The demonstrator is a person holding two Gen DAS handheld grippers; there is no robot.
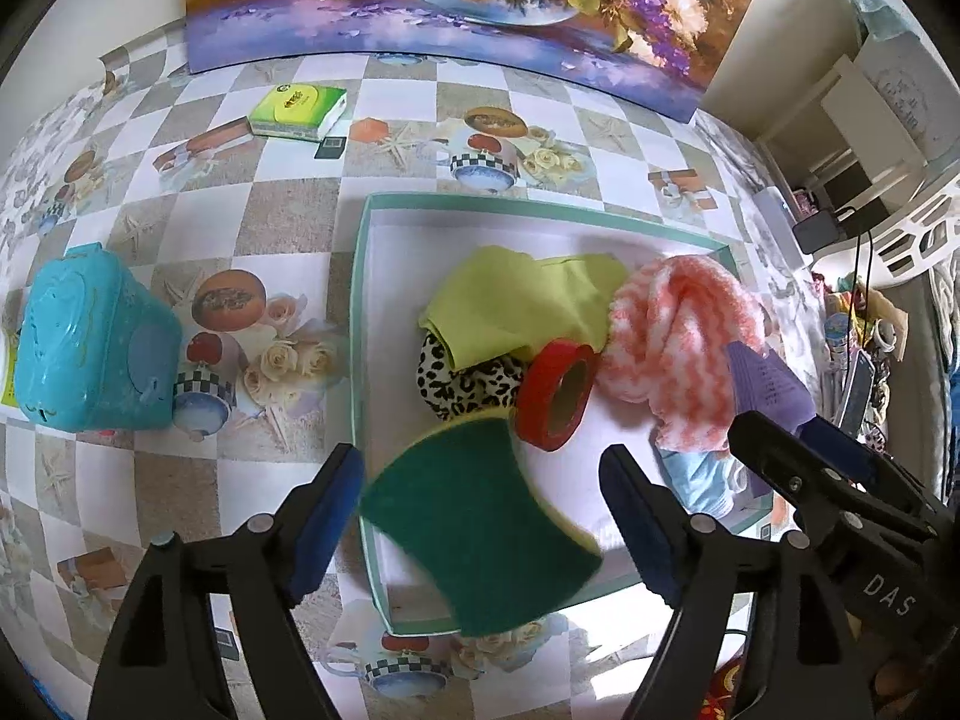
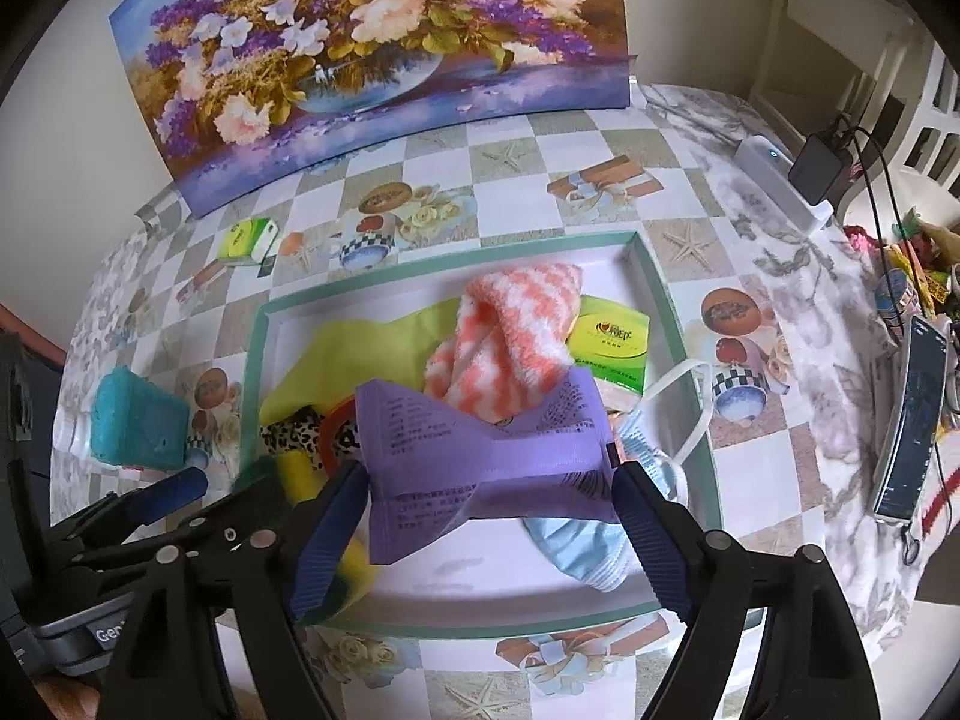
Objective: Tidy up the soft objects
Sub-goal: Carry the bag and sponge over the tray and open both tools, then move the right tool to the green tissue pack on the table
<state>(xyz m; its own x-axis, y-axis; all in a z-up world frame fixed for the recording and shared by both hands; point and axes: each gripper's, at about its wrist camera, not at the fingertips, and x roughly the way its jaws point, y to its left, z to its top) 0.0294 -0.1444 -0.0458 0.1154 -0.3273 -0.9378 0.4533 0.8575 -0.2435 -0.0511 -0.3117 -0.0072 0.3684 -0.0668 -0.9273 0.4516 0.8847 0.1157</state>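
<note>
A teal-rimmed white box (image 1: 360, 300) (image 2: 660, 288) holds a lime cloth (image 1: 516, 300), a leopard-print cloth (image 1: 462, 384), a red tape roll (image 1: 558, 393), a pink-and-white fluffy towel (image 1: 678, 324) (image 2: 516, 324), a blue face mask (image 2: 576, 546) and a green tissue pack (image 2: 612, 342). My left gripper (image 1: 483, 492) is open; a green-and-yellow sponge (image 1: 480, 528) lies tilted between its fingers over the box's near rim. My right gripper (image 2: 489, 492) is shut on a purple soft packet (image 2: 480, 456) (image 1: 768, 384), held above the box.
A teal plastic case (image 1: 90, 342) (image 2: 138, 420) and a green tissue pack (image 1: 297, 111) sit on the checkered tablecloth left of the box. A flower painting (image 1: 456, 0) leans at the back. A phone (image 2: 912, 414), charger and clutter lie at the right edge.
</note>
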